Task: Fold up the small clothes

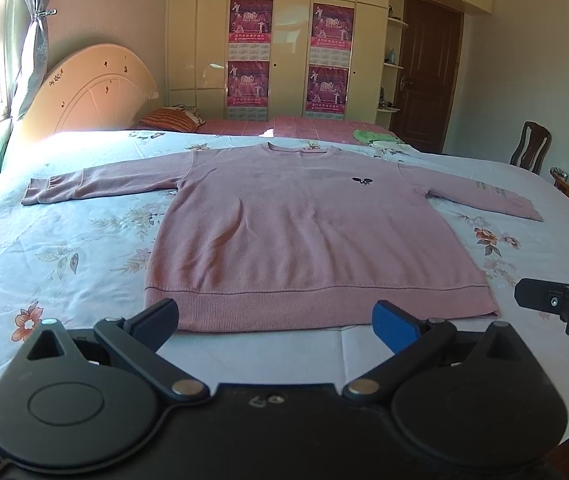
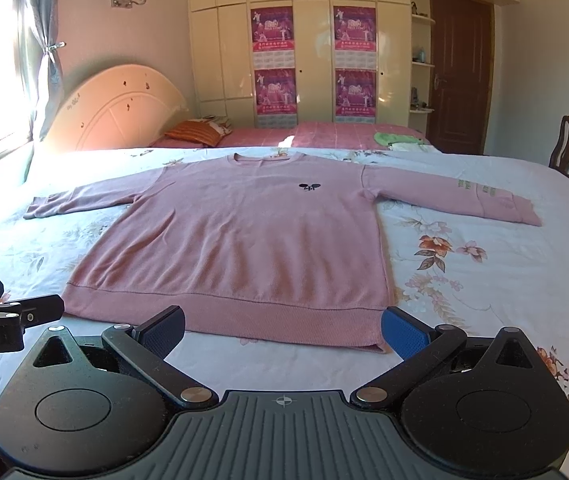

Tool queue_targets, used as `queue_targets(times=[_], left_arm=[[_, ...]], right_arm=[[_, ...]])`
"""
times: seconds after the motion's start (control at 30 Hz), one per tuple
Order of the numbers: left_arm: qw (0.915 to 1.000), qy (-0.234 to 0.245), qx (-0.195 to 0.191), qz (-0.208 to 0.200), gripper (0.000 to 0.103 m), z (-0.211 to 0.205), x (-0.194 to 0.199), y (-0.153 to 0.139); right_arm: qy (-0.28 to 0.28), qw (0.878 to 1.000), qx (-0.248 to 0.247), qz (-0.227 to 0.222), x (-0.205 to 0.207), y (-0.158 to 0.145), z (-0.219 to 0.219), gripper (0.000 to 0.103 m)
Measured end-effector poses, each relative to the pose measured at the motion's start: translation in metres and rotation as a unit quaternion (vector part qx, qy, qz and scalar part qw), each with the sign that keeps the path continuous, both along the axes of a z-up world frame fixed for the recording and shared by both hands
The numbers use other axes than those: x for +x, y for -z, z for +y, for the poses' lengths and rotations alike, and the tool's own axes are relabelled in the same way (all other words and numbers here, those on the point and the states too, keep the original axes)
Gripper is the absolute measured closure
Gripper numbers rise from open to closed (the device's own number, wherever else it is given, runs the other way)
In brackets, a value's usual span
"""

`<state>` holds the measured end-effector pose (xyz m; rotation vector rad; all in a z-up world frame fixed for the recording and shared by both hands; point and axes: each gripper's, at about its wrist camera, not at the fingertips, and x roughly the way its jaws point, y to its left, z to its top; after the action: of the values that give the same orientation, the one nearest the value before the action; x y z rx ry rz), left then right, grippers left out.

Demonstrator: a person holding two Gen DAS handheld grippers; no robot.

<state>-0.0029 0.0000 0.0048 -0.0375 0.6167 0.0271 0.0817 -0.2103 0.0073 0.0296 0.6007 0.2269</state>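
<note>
Sweater (image 1: 304, 232) spread flat, front up, on the floral bedsheet (image 1: 64, 248), hem toward the cameras, neckline away, both sleeves stretched out sideways. This layout looks like a deliberate start pose: everything smoothed and symmetric so each side can be folded inward without untangling first. No fold made yet, so the task is at its very beginning. Left gripper (image 1: 276, 320) hangs just short of the hem, jaws spread wide and holding nothing, lined up roughly with the hem's middle to left part. Right gripper (image 2: 284, 328) does the same near the hem's right corner, jaws likewise wide apart and empty; its tip also shows at the right edge of the left view. Neither touches the fabric, as far as the fisheye lets me judge (height above the sheet is hard to read). The two are held side by side, likely so each can take its own hem corner or sleeve. Garment: dusty pink knit, ribbed hem band and ribbed cuffs, round neck, small dark embroidered logo (image 2: 309, 187) on the chest, faint printed lettering along the right-side sleeve (image 2: 484, 196), too small to read. Fabric looks soft and medium-weight, a few shallow wrinkles mid-body; it will probably drape and slide a little when lifted.
</note>
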Motion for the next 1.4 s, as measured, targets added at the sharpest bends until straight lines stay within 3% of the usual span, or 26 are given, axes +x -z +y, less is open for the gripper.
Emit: queue_targets(times=[1.4], left_arm=[[1.0, -0.003, 0.0, 0.003, 0.0, 0.0051, -0.0061, 0.0012]], right_arm=[[0.003, 1.0, 0.0, -0.001, -0.0038, 0.0024, 0.001, 0.0]])
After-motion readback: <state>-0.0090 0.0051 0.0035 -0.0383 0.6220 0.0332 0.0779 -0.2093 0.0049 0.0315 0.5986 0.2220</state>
